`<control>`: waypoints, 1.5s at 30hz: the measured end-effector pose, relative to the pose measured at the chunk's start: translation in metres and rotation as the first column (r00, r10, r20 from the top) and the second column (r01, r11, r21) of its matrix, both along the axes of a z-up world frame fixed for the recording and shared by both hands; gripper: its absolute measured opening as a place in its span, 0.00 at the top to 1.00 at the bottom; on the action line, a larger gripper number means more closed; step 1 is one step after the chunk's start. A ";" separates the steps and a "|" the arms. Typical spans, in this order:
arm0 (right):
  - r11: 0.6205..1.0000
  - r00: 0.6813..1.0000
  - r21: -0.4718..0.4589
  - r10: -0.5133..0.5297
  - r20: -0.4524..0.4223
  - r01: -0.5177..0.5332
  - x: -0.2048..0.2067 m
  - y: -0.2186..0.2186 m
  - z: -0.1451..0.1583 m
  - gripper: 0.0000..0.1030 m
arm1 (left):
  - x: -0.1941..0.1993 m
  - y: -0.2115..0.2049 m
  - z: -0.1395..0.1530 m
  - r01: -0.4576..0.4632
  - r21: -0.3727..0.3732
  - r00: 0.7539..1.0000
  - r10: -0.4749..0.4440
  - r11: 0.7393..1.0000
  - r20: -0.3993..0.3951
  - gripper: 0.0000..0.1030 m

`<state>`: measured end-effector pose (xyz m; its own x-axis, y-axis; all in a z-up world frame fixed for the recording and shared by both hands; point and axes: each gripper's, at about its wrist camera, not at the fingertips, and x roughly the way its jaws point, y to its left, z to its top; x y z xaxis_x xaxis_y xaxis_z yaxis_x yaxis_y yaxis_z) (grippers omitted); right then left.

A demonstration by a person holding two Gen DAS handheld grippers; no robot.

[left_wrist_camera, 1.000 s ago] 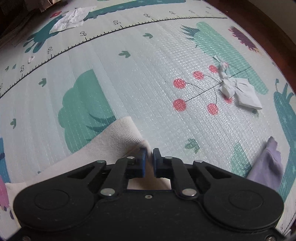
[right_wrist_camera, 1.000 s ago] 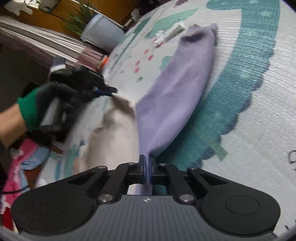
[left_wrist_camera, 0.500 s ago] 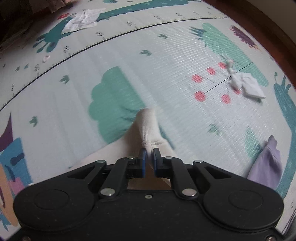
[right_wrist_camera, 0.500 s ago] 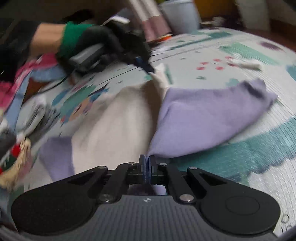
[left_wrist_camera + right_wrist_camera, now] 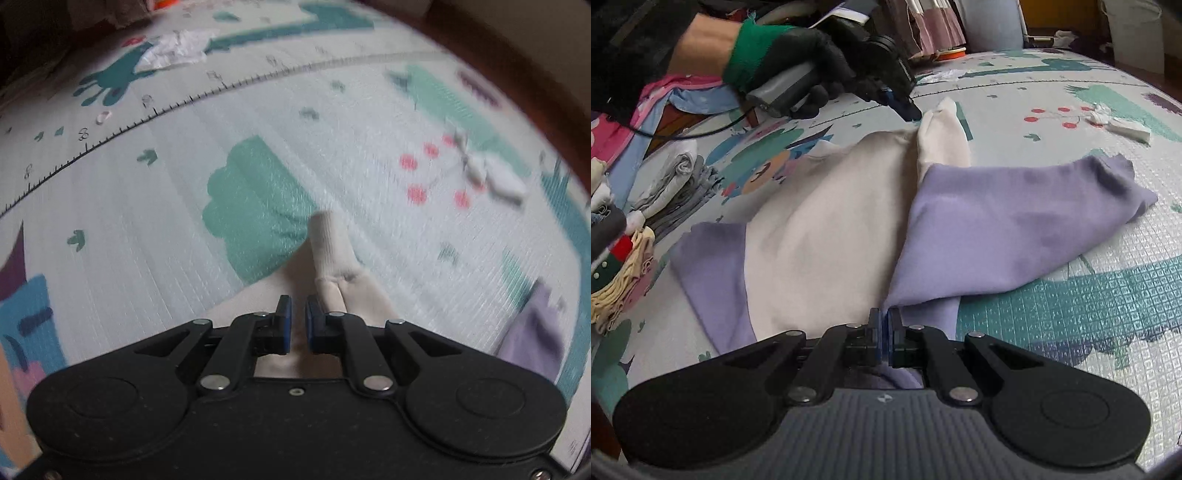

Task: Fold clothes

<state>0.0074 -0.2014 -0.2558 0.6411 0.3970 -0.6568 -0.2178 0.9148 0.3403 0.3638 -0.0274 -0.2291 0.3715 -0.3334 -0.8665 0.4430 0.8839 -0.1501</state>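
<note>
We have both grippers pinched on one garment, a cream-and-lilac sweatshirt (image 5: 827,229) spread on the printed play mat (image 5: 1071,325) in the middle of the right wrist view. Our right gripper (image 5: 885,325), at the bottom centre of that frame, has its jaws pressed together on the lilac fabric where the lilac sleeve (image 5: 1015,221) meets the body. That sleeve runs away from it toward the right of the frame, its cuff lying well out on the mat. Our left gripper (image 5: 908,110), carried by a gloved hand (image 5: 798,62) at the upper left, grips the cream sleeve (image 5: 942,136) near its cuff, which stands up as a peak at the top centre. In the left wrist view the left gripper's jaws stand narrow with a small gap, and cream cloth lies in and beyond it; we judge that it is held there. The long axis of the garment runs from lower left to upper right across the frame, so we judge the coming fold turns on carrying the cream sleeve inward over the body, and our left hand is the nearer one for that
</note>
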 end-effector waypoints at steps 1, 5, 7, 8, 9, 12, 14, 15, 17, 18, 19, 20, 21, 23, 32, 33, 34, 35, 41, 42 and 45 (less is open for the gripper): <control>1.000 1.000 0.007 -0.004 -0.001 0.004 0.000 -0.001 -0.001 0.94 | 0.001 0.003 0.000 -0.025 -0.036 1.000 0.025 0.999 -0.004 0.87; 0.999 0.999 0.035 -0.033 0.000 0.033 -0.001 -0.004 0.000 0.94 | 0.005 0.007 0.000 -0.115 -0.155 0.993 0.110 0.981 -0.040 0.54; 0.998 0.999 0.037 -0.041 -0.002 0.041 -0.001 -0.005 0.000 0.94 | 0.006 0.002 -0.002 -0.127 -0.185 0.992 0.119 0.975 -0.052 0.54; 0.998 0.999 0.043 -0.048 -0.003 0.048 -0.001 -0.007 0.000 0.94 | 0.006 -0.002 -0.003 -0.124 -0.193 0.992 0.116 0.973 -0.054 0.54; 0.997 0.998 0.044 -0.056 -0.004 0.056 -0.001 -0.008 0.000 0.94 | 0.004 -0.008 -0.005 -0.113 -0.179 0.993 0.107 0.977 -0.044 0.56; 0.997 0.998 0.048 -0.067 -0.002 0.067 -0.001 -0.011 0.000 0.94 | -0.002 -0.026 -0.010 -0.070 -0.081 0.997 0.069 0.994 -0.018 0.90; 0.996 0.998 0.057 -0.070 0.000 0.069 0.000 -0.013 0.001 0.95 | -0.005 -0.028 -0.008 -0.078 -0.071 0.997 0.077 0.994 -0.020 0.95; 0.996 0.998 0.060 -0.065 0.002 0.065 0.000 -0.013 0.001 0.95 | -0.007 -0.028 -0.008 -0.082 -0.066 0.997 0.081 0.994 -0.020 0.95; 0.997 0.999 0.063 -0.047 0.009 0.046 0.000 -0.013 0.003 0.96 | -0.010 -0.024 -0.003 -0.085 -0.051 0.996 0.084 0.995 -0.009 0.95; 0.997 0.999 0.062 -0.040 0.011 0.039 -0.001 -0.013 0.003 0.96 | -0.011 -0.019 -0.001 -0.090 -0.050 0.996 0.090 0.995 -0.004 0.95; 0.997 0.999 0.065 -0.037 0.011 0.036 -0.001 -0.013 0.004 0.96 | -0.012 -0.012 0.000 -0.102 -0.055 0.995 0.102 0.993 0.000 0.95; 0.997 0.999 0.068 -0.035 0.012 0.034 -0.002 -0.014 0.004 0.96 | -0.014 -0.006 0.001 -0.113 -0.063 0.994 0.113 0.992 -0.001 0.95; 0.997 0.999 0.071 -0.030 0.012 0.029 -0.002 -0.015 0.004 0.96 | -0.015 -0.002 0.001 -0.116 -0.063 0.993 0.116 0.991 0.000 0.95; 0.998 1.000 0.067 -0.016 0.011 0.015 -0.003 -0.014 0.004 0.96 | -0.017 0.004 -0.001 -0.120 -0.041 0.993 0.121 0.992 0.006 0.95; 0.998 1.000 0.056 0.018 -0.026 -0.016 -0.002 -0.015 -0.005 0.96 | -0.019 0.017 -0.018 -0.130 0.029 0.991 0.130 0.991 0.022 0.95; 0.998 0.999 0.057 0.020 -0.030 -0.019 -0.003 -0.014 -0.006 0.96 | -0.019 0.016 -0.021 -0.128 0.041 0.992 0.127 0.991 0.027 0.95; 0.998 0.999 0.056 0.024 -0.032 -0.022 -0.003 -0.014 -0.006 0.96 | -0.019 0.014 -0.024 -0.126 0.053 0.992 0.124 0.991 0.032 0.95; 0.998 0.999 0.056 0.030 -0.033 -0.028 -0.003 -0.013 -0.007 0.96 | -0.020 0.013 -0.026 -0.123 0.066 0.992 0.121 0.990 0.037 0.95; 0.998 0.998 0.016 0.061 -0.034 -0.060 -0.004 -0.006 -0.007 0.96 | -0.019 0.006 -0.028 -0.094 0.126 0.994 0.086 0.988 0.067 0.91; 0.998 0.998 0.017 0.058 -0.031 -0.058 -0.005 -0.006 -0.006 0.95 | -0.019 0.005 -0.026 -0.086 0.145 0.995 0.077 0.986 0.066 0.91; 0.998 0.998 0.016 0.058 -0.020 -0.058 -0.008 -0.005 -0.004 0.91 | -0.027 -0.001 -0.007 -0.030 0.222 0.992 0.001 0.975 0.128 0.83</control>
